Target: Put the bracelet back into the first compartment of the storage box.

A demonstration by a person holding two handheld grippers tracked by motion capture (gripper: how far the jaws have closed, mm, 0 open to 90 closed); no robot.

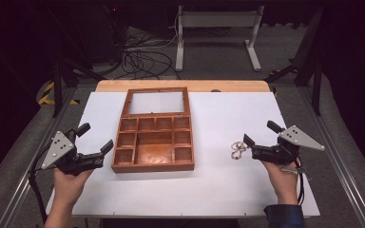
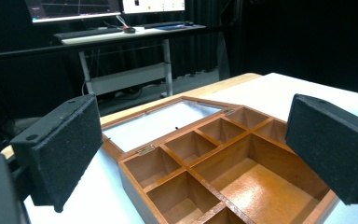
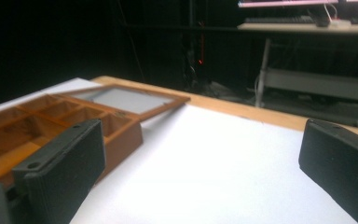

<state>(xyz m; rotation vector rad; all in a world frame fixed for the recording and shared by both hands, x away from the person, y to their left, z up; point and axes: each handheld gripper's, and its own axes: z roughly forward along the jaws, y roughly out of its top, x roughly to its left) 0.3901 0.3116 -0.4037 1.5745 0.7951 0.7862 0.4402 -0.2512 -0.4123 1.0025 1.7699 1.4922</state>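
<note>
A wooden compartment box (image 1: 154,142) lies open mid-table, its glass-paned lid (image 1: 157,102) folded flat behind it. Its cells look empty. My left gripper (image 1: 95,137) is held open just left of the box, jaws pointing at it; in the left gripper view the box (image 2: 242,182) sits between the wide-apart pads (image 2: 58,154). My right gripper (image 1: 260,133) is open to the right of the box, with nothing between its jaws. A small tangle of pinkish-silver jewellery (image 1: 238,149) lies on the sheet just beside its nearer jaw. The right gripper view has the box (image 3: 51,126) at the left.
A white sheet (image 1: 218,185) covers the table, with a bare wooden strip (image 1: 180,85) along the far edge. Beyond stand a white desk frame (image 1: 216,33) and floor cables (image 1: 145,59). Metal rails (image 1: 342,161) run along both table sides.
</note>
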